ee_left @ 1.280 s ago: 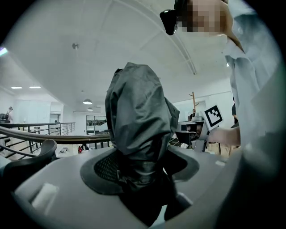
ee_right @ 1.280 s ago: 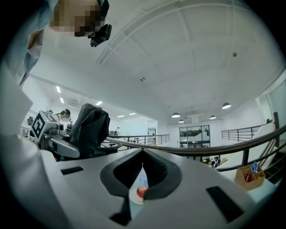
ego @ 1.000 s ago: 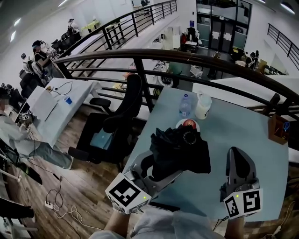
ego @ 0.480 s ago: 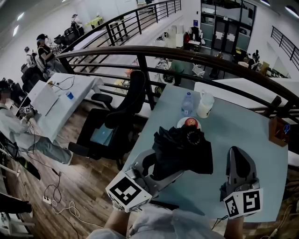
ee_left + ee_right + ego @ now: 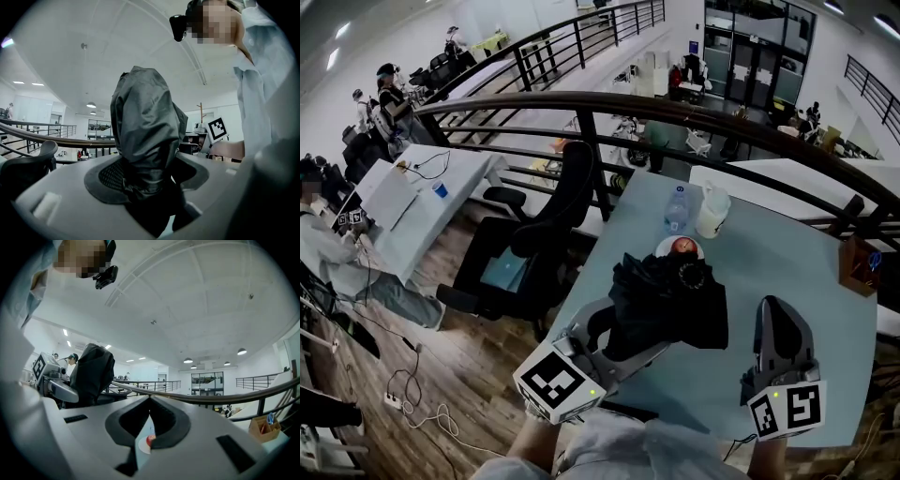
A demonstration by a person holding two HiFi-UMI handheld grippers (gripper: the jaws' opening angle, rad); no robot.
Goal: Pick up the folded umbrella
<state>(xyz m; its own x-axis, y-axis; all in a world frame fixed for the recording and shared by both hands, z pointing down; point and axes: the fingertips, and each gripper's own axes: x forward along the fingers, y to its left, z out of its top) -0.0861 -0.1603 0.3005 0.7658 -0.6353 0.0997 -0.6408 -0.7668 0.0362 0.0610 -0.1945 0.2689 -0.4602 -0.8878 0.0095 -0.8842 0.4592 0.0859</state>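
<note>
The folded black umbrella (image 5: 667, 298) is lifted above the pale blue table (image 5: 787, 272), its loose fabric bunched and its round handle end up. My left gripper (image 5: 623, 339) is shut on the umbrella's lower end, tilted up and to the right. In the left gripper view the dark folded umbrella (image 5: 146, 136) stands up between the jaws, clamped at its base. My right gripper (image 5: 780, 333) hovers to the umbrella's right, apart from it, jaws shut with nothing held. In the right gripper view the umbrella (image 5: 93, 373) shows at the left.
A white plate with a red apple (image 5: 680, 247) lies just behind the umbrella, with a water bottle (image 5: 674, 210) and white cup (image 5: 710, 210) further back. A brown holder (image 5: 860, 260) sits at the table's right edge. A black office chair (image 5: 534, 239) stands left of the table, by the railing.
The umbrella and my left gripper have shifted very slightly to the right. The right gripper has stayed put.
</note>
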